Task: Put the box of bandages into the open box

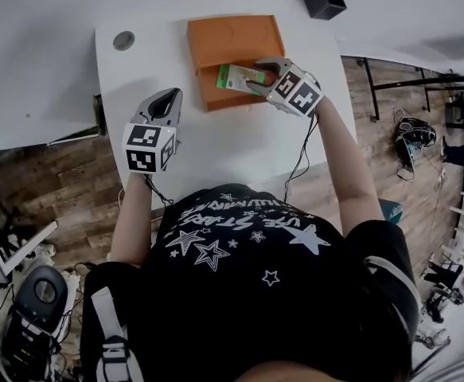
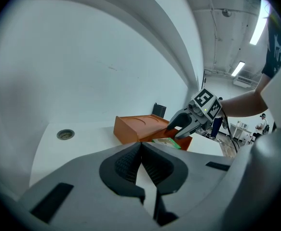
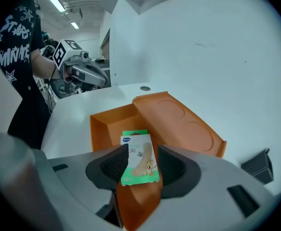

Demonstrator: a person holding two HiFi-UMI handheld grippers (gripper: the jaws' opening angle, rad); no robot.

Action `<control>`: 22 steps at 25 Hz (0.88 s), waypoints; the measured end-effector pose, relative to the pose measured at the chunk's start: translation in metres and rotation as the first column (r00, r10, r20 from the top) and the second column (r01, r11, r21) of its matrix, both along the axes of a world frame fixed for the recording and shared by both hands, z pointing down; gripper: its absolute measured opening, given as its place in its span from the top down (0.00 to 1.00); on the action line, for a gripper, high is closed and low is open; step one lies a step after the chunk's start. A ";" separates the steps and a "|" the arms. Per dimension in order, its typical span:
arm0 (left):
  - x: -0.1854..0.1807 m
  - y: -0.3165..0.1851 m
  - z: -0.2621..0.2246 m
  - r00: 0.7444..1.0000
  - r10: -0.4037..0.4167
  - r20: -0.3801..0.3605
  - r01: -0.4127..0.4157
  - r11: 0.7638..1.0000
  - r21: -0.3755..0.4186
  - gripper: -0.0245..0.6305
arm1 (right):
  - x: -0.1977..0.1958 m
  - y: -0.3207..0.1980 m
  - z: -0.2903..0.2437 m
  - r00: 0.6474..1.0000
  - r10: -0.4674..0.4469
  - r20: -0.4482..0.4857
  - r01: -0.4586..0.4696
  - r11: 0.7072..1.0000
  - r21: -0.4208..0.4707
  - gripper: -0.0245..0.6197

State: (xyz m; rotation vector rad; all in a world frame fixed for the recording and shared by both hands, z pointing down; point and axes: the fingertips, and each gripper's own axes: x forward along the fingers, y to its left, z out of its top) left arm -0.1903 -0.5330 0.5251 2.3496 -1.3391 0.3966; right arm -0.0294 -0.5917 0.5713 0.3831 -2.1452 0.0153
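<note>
A green box of bandages (image 1: 235,76) (image 3: 138,150) lies flat inside the open orange box (image 1: 208,95) (image 3: 98,129), whose lid (image 1: 233,35) is folded back behind it. My right gripper (image 1: 253,79) (image 3: 141,166) reaches into the orange box from the right. Its jaws stand open on either side of the bandage box and do not press on it. My left gripper (image 1: 169,98) (image 2: 140,150) rests over the white table to the left of the orange box, shut and empty. The left gripper view shows the right gripper (image 2: 177,130) above the orange box (image 2: 130,129).
The white table (image 1: 239,146) has a round cable hole (image 1: 123,40) at its back left and a small black container (image 1: 325,1) at its back right. Its front edge runs just before the person's body, with wooden floor on both sides.
</note>
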 end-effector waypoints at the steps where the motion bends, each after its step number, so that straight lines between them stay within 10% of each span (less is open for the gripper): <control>1: 0.000 0.001 -0.001 1.000 0.000 -0.001 0.000 1.000 0.002 0.93 | 0.000 0.000 -0.004 1.000 0.012 0.012 -0.012 1.000 0.020 0.68; 9: 0.013 0.026 -0.020 1.000 -0.004 0.020 0.003 0.999 0.032 0.93 | 0.020 0.009 -0.051 0.968 0.160 0.192 -0.203 0.952 0.228 0.80; 22: 0.045 0.086 -0.053 0.998 -0.037 0.051 0.031 0.994 0.104 0.93 | 0.067 0.079 -0.099 0.893 0.285 0.348 -0.394 0.870 0.297 0.87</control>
